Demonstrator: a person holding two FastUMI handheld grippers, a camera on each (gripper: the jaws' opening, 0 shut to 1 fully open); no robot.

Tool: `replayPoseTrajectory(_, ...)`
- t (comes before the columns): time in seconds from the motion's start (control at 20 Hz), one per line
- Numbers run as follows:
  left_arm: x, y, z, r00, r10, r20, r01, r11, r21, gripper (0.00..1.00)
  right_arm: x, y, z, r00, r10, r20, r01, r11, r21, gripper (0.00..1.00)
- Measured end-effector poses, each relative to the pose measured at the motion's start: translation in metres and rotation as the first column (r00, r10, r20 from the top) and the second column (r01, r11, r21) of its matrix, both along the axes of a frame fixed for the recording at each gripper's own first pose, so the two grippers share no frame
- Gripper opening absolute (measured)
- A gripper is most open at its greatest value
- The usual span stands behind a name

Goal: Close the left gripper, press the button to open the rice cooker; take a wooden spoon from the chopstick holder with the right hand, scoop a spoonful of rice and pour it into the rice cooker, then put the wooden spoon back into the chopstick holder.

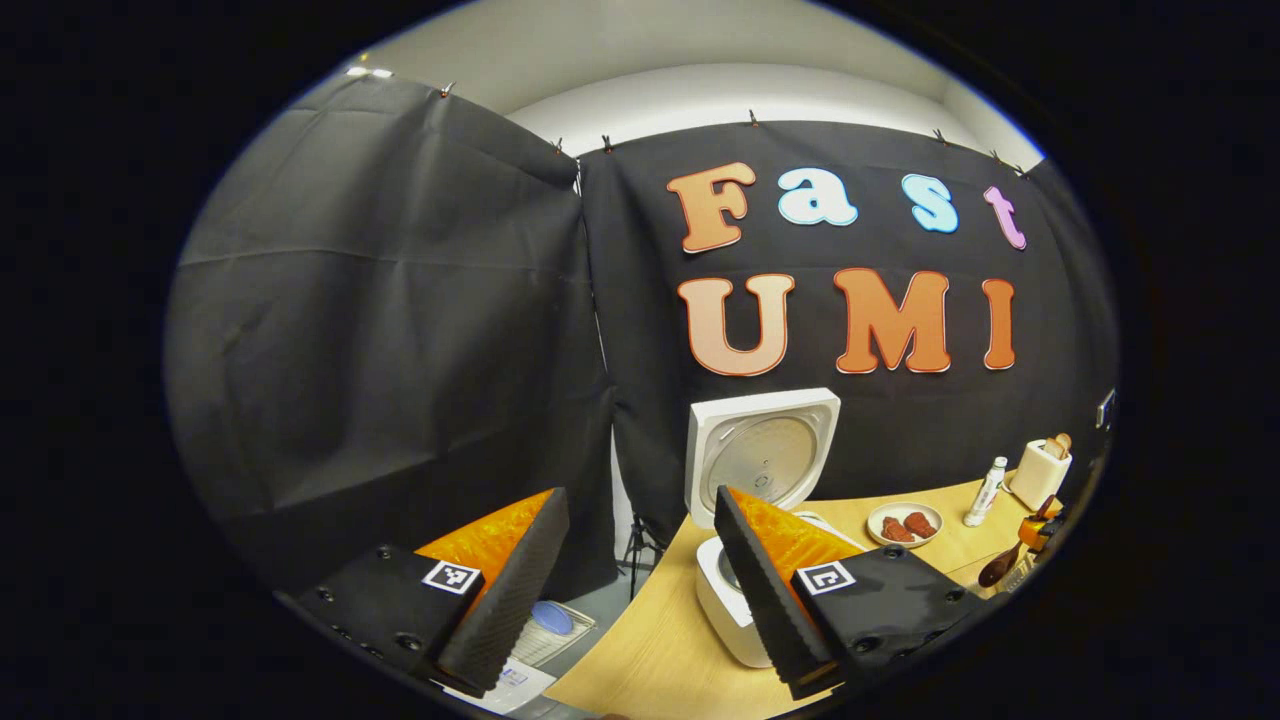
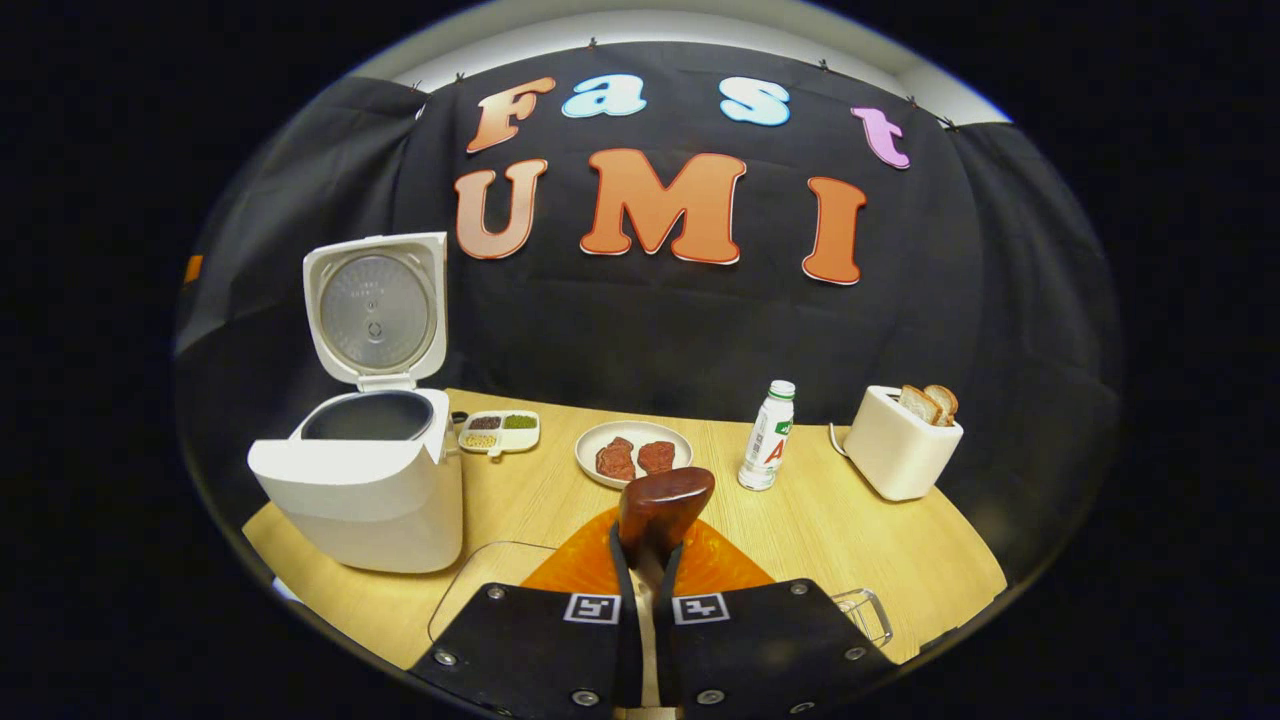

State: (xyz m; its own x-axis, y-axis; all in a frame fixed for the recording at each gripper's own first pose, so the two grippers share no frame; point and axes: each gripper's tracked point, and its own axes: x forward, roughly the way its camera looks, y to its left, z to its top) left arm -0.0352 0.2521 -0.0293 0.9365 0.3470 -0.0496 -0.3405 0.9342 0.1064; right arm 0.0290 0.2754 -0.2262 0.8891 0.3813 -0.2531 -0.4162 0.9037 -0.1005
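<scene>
The white rice cooker stands at the table's left end with its lid raised upright, and its dark inner pot shows. My right gripper is shut on the handle of a brown wooden spoon, held above the table's front with the bowl pointing forward. Whether the spoon holds rice cannot be told. My left gripper is open and holds nothing, hovering left of the rice cooker, whose open lid rises behind its right finger. The wooden spoon also appears far right.
On the wooden table are a small tray of grains, a plate with meat pieces, a white bottle and a toaster with bread. A clear container lies under my right gripper.
</scene>
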Motion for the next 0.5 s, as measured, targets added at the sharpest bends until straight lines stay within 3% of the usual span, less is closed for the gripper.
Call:
replayPoseTrajectory(0.3, 0.003, -0.001, -0.003, 1.0, 0.002, -0.021, -0.001, 1.0, 0.02, 1.0, -0.012, 0.011, -0.033, 1.0, 0.026, -0.003, -0.027, 0.997, -0.076, 0.05)
replayPoseTrajectory(0.5, 0.008, -0.01, -0.006, 1.0, -0.01, -0.025, 0.01, 1.0, 0.015, 1.0, -0.031, 0.015, -0.051, 0.992, 0.029, -0.121, -0.023, 0.999, 0.046, 0.05)
